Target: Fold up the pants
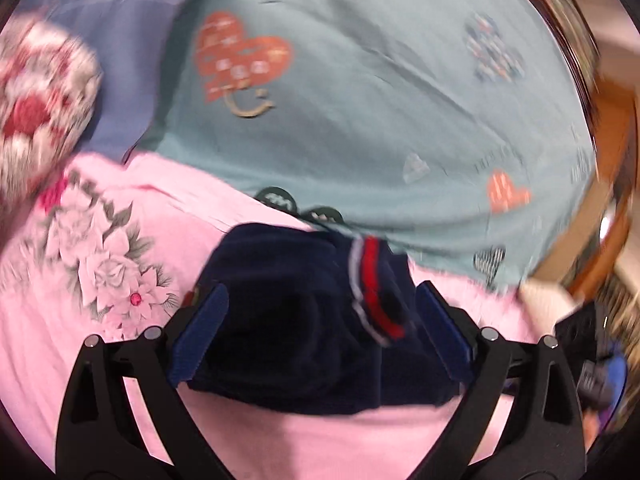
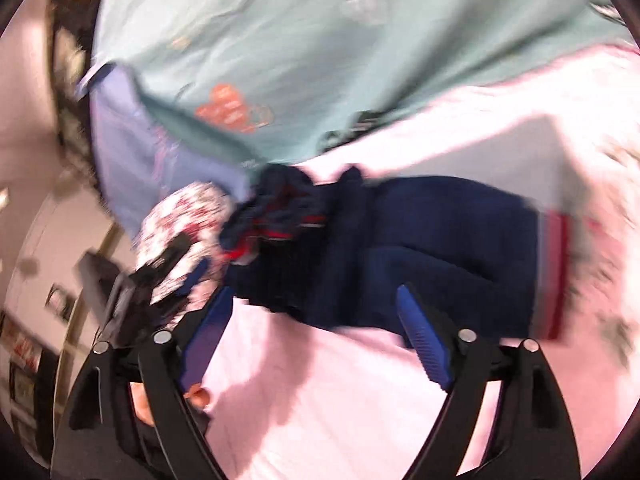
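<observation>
Pink floral bedspread (image 2: 360, 420) covered the bed, a teal sheet (image 1: 380, 100) beyond it. Navy pants (image 2: 440, 248) lay bunched across the pink cloth. The left gripper (image 1: 320, 340) had thick navy fabric bunched between wide jaws; whether they pinched it could not be told. The right gripper (image 2: 312, 332) hovered with jaws open, empty, just short of the pants. Lifting both ends evenly would likely keep the fold straight.
</observation>
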A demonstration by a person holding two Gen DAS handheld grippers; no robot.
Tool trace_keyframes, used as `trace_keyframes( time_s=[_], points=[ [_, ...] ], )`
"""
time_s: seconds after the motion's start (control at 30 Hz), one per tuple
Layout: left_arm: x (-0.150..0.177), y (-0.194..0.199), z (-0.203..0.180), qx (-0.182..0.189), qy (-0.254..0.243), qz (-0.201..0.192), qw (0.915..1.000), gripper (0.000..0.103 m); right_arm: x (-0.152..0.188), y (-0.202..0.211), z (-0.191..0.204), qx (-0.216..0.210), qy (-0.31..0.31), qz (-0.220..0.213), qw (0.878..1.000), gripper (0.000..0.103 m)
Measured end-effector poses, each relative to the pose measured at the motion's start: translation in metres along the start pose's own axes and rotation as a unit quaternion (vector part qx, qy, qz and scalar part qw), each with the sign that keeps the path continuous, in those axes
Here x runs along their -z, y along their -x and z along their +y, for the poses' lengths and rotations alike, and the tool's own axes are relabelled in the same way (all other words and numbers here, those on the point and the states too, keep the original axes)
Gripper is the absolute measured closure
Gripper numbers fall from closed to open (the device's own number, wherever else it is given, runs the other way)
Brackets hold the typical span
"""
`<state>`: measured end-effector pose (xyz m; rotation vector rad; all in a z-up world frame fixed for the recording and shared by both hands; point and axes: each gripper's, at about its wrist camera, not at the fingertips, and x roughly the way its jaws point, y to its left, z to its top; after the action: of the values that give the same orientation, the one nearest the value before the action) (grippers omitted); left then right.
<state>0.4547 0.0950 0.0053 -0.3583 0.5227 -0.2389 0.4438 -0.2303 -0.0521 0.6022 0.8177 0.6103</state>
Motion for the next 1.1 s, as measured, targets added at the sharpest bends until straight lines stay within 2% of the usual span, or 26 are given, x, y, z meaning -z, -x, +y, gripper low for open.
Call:
trace_keyframes(
  time_s=[0.07,0.1,0.17,0.2,0.23,0.3,0.33,0.4,0.47,0.5,0.53,0.57,0.6,0.63,0.73,0.83,0.93,1.0,1.07,1.1],
  points=[
    [0.008,-0.005,-0.010,-0.029,-0.034,0.003,0.9990,0.007,0.007,0.004,-0.012,0.011,-0.017,0.009,1.000,0.016],
    [0.011,-0.006,-0.013,-0.032,-0.045,0.000,0.9984,0.007,0.009,0.006,-0.014,0.015,-0.021,0.006,1.000,0.016],
    [0.020,-0.005,-0.030,-0.048,-0.104,-0.014,0.9933,0.007,0.013,0.007,-0.012,0.020,-0.031,0.001,0.999,0.016],
    [0.025,-0.004,-0.041,-0.062,-0.145,-0.028,0.9871,0.007,0.015,0.011,-0.012,0.024,-0.039,-0.007,0.999,0.016],
    [0.032,-0.009,-0.053,-0.096,-0.198,-0.043,0.9745,0.007,0.018,0.012,-0.017,0.023,-0.047,-0.012,0.999,0.016],
    [0.043,-0.031,-0.069,-0.178,-0.285,-0.052,0.9404,0.007,0.029,0.018,-0.023,0.032,-0.056,-0.019,0.998,0.016],
    [0.045,-0.041,-0.070,-0.198,-0.300,-0.051,0.9318,0.007,0.033,0.019,-0.029,0.039,-0.061,-0.019,0.997,0.016],
    [0.043,-0.062,-0.069,-0.222,-0.303,-0.038,0.9261,0.006,0.036,0.019,-0.042,0.050,-0.083,-0.022,0.995,0.016],
    [0.040,-0.075,-0.068,-0.233,-0.299,-0.024,0.9251,0.006,0.036,0.017,-0.056,0.057,-0.111,-0.027,0.992,0.016],
    [0.038,-0.082,-0.065,-0.238,-0.292,-0.015,0.9261,0.012,0.036,0.014,-0.063,0.060,-0.124,-0.033,0.990,0.016],
    [0.034,-0.082,-0.059,-0.227,-0.272,-0.010,0.9350,0.019,0.037,0.012,-0.068,0.065,-0.134,-0.044,0.988,0.016],
    [0.028,-0.081,-0.049,-0.211,-0.244,-0.004,0.9466,0.033,0.037,0.010,-0.071,0.062,-0.142,-0.051,0.987,0.016],
    [0.021,-0.078,-0.037,-0.205,-0.207,-0.001,0.9567,0.041,0.038,0.004,-0.073,0.049,-0.148,-0.048,0.987,0.016],
    [0.016,-0.074,-0.026,-0.197,-0.180,0.000,0.9636,0.044,0.039,-0.001,-0.073,0.038,-0.151,-0.043,0.987,0.016],
    [0.007,-0.057,0.000,-0.178,-0.127,-0.010,0.9758,0.048,0.046,-0.016,-0.063,-0.003,-0.159,-0.026,0.987,0.016],
    [0.008,-0.041,0.013,-0.172,-0.106,-0.029,0.9790,0.044,0.050,-0.035,-0.044,-0.031,-0.146,-0.006,0.989,0.016],
    [-0.001,-0.029,0.040,-0.200,-0.063,-0.047,0.9767,0.039,0.045,-0.054,-0.014,-0.019,-0.090,0.005,0.996,0.016],
    [-0.009,-0.025,0.069,-0.217,-0.004,-0.047,0.9751,0.038,0.035,-0.067,0.013,0.001,-0.036,0.005,0.999,0.016],
    [-0.012,-0.020,0.097,-0.243,0.043,-0.051,0.9676,0.037,0.025,-0.083,0.030,0.019,-0.012,0.004,1.000,0.016],
    [-0.012,-0.016,0.111,-0.257,0.063,-0.055,0.9628,0.032,0.020,-0.091,0.033,0.029,-0.010,0.005,1.000,0.016]
  ],
)
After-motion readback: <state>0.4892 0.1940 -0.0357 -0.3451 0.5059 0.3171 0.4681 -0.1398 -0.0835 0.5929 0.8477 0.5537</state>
